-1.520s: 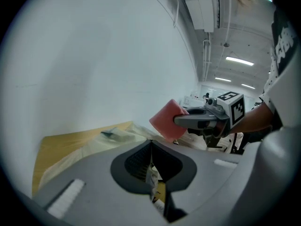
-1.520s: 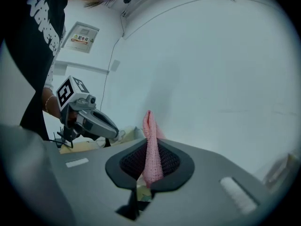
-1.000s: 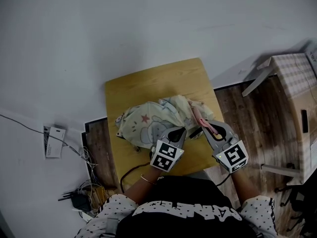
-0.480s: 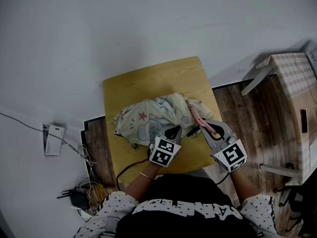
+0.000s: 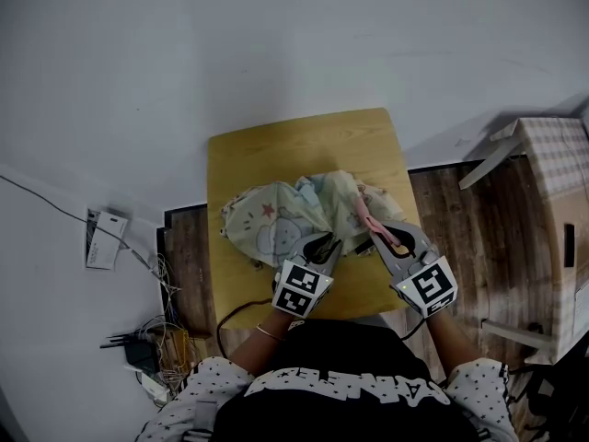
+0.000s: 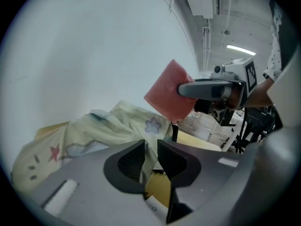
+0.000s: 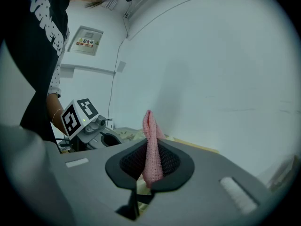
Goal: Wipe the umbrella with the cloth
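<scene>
A folded umbrella (image 5: 285,215) of pale yellow cartoon-print fabric lies crumpled on a small wooden table (image 5: 304,145). My left gripper (image 5: 324,244) sits at its near edge. Its jaws have just been opening and now stand apart. In the left gripper view (image 6: 150,154) the umbrella (image 6: 108,126) fabric lies loose in and beyond the gap. My right gripper (image 5: 375,235) is shut on a pink cloth (image 5: 371,221), held upright just right of the umbrella. The cloth (image 7: 151,149) is pinched between the pads of the right gripper (image 7: 153,166).
Cables and a power strip (image 5: 143,357) lie on the floor at the left, below a white box (image 5: 103,251). A checked box (image 5: 552,164) stands on the wooden floor at the right. A white wall rises behind the table.
The left gripper's jaws have parted and let go of the umbrella fabric, and it has shifted slightly left along the table's near side. The right gripper keeps the pink cloth in place.
</scene>
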Available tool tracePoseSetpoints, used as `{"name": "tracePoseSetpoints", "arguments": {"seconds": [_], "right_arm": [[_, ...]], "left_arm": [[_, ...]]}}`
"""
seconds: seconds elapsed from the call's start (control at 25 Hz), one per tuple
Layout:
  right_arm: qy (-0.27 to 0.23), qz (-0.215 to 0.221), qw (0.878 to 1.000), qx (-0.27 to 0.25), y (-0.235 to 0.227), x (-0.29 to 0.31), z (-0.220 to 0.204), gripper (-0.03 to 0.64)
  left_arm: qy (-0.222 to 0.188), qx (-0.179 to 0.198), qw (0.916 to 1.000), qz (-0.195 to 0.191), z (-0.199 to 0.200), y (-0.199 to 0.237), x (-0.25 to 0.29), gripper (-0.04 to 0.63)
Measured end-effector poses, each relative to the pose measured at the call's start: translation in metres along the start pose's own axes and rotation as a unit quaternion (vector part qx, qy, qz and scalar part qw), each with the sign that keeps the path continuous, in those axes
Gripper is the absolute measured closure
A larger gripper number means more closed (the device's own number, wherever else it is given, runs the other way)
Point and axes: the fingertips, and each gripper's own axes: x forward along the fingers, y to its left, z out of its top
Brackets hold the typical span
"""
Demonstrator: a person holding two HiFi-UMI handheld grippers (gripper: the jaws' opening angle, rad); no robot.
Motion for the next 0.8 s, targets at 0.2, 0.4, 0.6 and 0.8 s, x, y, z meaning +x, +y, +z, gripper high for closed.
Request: {"name": "tracePoseSetpoints", "arguments": {"seconds": [0.2, 0.4, 0.6, 0.8], "right_arm": [[-0.003, 0.024, 1.000, -0.006, 0.010, 0.010, 0.004, 0.583], [-0.004, 0.046, 0.999, -0.006, 0.017, 0.014, 0.006, 0.583], [-0.013, 0.066, 0.998, -0.009, 0.022, 0.018, 0.006, 0.583], [-0.023, 0.092, 0.995, -0.006, 0.030, 0.024, 0.009, 0.583]], "left_arm": [[-0.011, -0.012, 0.9993, 0.033, -0.003, 0.011, -0.016, 0.511], [-0.017, -0.023, 0.9975, 0.065, -0.005, 0.017, -0.029, 0.511], [-0.022, -0.036, 0.9946, 0.094, -0.007, 0.022, -0.041, 0.511], [-0.025, -0.048, 0.9911, 0.122, -0.011, 0.024, -0.054, 0.511]]}}
